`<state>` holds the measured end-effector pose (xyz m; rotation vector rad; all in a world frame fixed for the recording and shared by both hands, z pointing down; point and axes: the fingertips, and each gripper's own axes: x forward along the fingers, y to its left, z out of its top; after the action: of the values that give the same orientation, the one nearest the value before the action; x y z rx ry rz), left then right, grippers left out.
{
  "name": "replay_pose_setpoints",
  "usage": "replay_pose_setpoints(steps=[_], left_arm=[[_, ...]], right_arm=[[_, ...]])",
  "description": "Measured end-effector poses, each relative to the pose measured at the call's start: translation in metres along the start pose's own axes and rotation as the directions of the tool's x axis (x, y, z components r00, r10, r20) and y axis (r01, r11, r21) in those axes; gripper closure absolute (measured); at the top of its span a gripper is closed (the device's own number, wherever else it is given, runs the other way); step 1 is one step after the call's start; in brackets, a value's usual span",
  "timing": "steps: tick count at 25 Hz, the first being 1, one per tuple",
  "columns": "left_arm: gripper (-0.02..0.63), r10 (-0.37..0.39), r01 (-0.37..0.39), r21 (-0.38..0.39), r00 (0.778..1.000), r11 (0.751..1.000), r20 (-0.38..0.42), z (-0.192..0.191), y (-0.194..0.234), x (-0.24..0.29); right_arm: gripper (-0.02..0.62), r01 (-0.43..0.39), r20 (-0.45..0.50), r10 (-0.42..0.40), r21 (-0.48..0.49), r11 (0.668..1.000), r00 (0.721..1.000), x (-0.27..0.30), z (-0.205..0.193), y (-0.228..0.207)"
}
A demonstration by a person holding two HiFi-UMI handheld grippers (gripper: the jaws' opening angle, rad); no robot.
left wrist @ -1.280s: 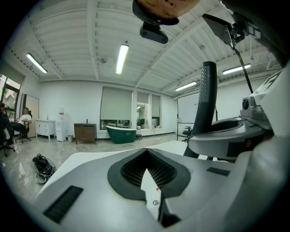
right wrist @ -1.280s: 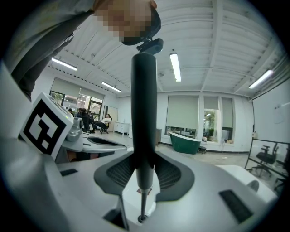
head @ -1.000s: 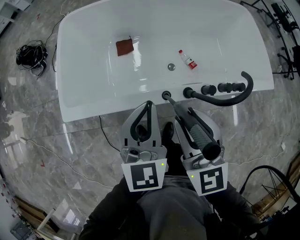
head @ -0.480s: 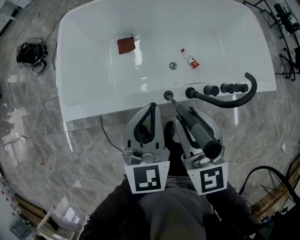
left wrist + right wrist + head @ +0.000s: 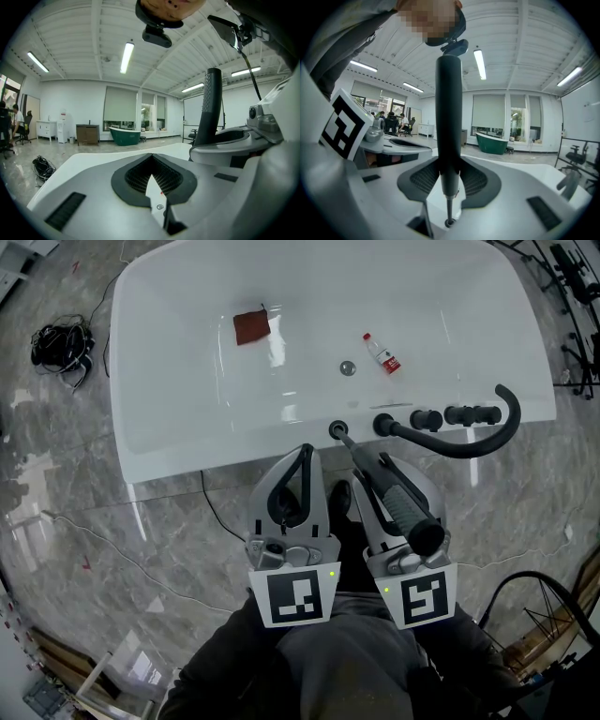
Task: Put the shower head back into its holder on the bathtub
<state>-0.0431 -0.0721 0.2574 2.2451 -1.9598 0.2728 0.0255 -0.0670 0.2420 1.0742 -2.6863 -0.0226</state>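
Observation:
The black shower head (image 5: 401,506) lies along my right gripper (image 5: 373,465), which is shut on its handle. Its thin lower end meets the round holder (image 5: 336,430) on the near rim of the white bathtub (image 5: 178,432). In the right gripper view the shower head (image 5: 449,117) stands between the jaws and its tip sits at the holder ring (image 5: 449,222). How deep it sits cannot be told. My left gripper (image 5: 302,452) is beside it on the left, shut and empty, with its tips meeting (image 5: 151,158) over the tub rim.
A black curved faucet spout (image 5: 473,441) and knobs (image 5: 424,418) stand on the rim right of the holder. Inside the tub lie a brown cloth (image 5: 250,328), a small bottle (image 5: 382,356) and the drain (image 5: 348,368). Tangled cables (image 5: 58,341) lie on the marble floor.
Almost nothing: the head view has drifted slightly, so the tub sits a little lower and to the right. Both grippers keep their places and their grip.

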Motion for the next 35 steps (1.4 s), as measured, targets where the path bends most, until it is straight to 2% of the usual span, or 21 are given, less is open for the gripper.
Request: replay_pose_setpoints(steps=[19, 35], left_arm=[[0.603, -0.014, 0.014, -0.009, 1.0, 1.0, -0.003, -0.016, 0.003, 0.011], [0.604, -0.018, 0.018, -0.01, 0.999, 1.0, -0.027, -0.044, 0.007, 0.02]], right_arm=[[0.456, 0.005, -0.011, -0.005, 0.006, 1.0, 1.0, 0.011, -0.019, 0.001], [0.456, 0.008, -0.041, -0.008, 0.015, 1.0, 0.999, 0.02, -0.05, 0.003]])
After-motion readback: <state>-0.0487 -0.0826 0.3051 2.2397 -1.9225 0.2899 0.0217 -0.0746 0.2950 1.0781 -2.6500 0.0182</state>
